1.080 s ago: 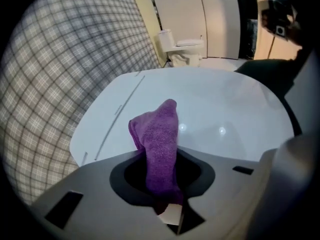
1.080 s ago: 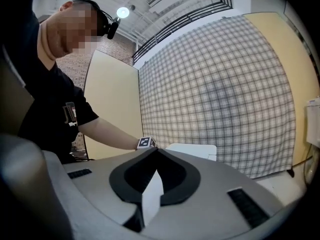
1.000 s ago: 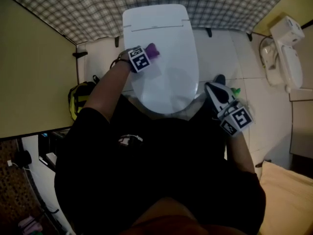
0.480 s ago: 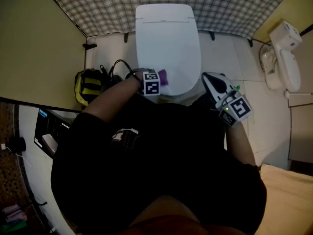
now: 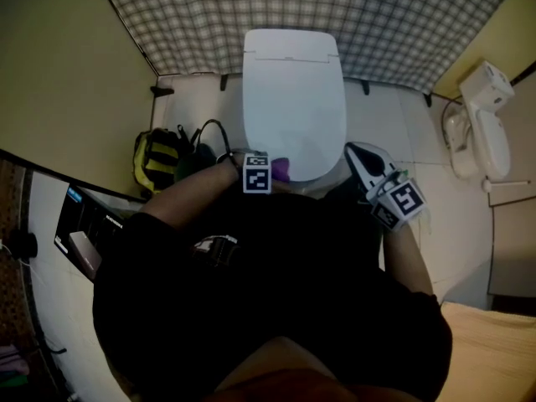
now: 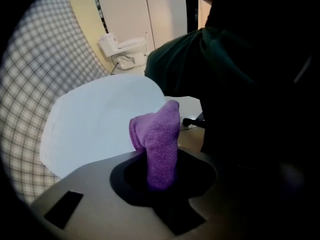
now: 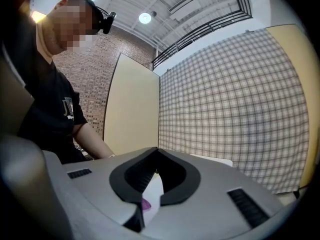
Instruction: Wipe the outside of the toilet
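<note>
The white toilet (image 5: 293, 99) stands with its lid down against the checked wall. My left gripper (image 5: 270, 172) is at the lid's front rim, shut on a purple cloth (image 5: 282, 170). In the left gripper view the purple cloth (image 6: 160, 139) sticks up out of the jaws, with the toilet lid (image 6: 95, 129) beyond it. My right gripper (image 5: 355, 152) hovers at the right front of the bowl, shut and holding nothing. In the right gripper view its tips (image 7: 156, 153) meet, and a sliver of white toilet and purple shows through the gap below them.
A yellow and black bag (image 5: 157, 162) with a cable lies on the floor left of the toilet. A second white toilet (image 5: 484, 124) stands at the right. A yellow partition (image 5: 67, 82) closes the left side. The person's dark torso fills the lower middle.
My left gripper has drawn the purple cloth down the lid from its upper left part to the front rim. The head view has pulled back. The right gripper has barely moved.
</note>
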A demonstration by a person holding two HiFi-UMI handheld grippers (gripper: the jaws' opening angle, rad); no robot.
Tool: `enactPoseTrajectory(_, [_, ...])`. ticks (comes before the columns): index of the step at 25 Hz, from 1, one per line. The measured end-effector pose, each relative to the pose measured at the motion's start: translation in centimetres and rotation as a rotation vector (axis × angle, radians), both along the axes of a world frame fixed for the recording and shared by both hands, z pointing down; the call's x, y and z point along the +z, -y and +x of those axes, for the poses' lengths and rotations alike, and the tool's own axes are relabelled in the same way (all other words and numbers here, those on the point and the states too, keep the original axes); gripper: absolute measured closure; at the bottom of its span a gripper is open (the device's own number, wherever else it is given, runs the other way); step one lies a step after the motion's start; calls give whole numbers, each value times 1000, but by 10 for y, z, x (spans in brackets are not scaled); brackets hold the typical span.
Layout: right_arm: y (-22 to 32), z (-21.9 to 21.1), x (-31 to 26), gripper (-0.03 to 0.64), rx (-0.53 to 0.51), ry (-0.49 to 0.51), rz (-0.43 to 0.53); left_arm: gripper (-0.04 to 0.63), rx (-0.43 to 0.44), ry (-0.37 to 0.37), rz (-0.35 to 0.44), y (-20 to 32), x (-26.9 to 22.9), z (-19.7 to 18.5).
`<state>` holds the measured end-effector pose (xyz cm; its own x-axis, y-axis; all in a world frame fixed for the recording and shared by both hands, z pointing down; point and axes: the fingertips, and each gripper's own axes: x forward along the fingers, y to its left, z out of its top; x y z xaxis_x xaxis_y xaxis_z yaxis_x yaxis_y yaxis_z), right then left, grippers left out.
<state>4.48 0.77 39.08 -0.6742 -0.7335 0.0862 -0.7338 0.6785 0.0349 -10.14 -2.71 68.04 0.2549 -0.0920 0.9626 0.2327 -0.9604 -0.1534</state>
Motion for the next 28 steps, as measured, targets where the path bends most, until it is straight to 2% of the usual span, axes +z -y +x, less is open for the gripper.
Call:
enactPoseTrajectory(3, [15,-1,5,611,0,12,-31,497,-94,-48,65,59,-22,-13])
enactPoseTrajectory(6, [34,-5,11,611,-2,15,-59,497,-210,-61,138,143,-51,-41])
enactPoseTrajectory(10, [66,-3,20,611,-1,34,-92,497,-357,-12,270,273,-87,-78])
enactPoseTrajectory(13, [92,1,29,611,7,55,-126,497,-426,47,351,366,-105,-92])
enactPoseTrajectory(20, [172,31,40,611,34,74,-156,497,-477,187,429,531,-93,-84])
enactPoseTrajectory(28, [241,63,68,611,100,95,-243,497,-395,295,452,637,-61,-62])
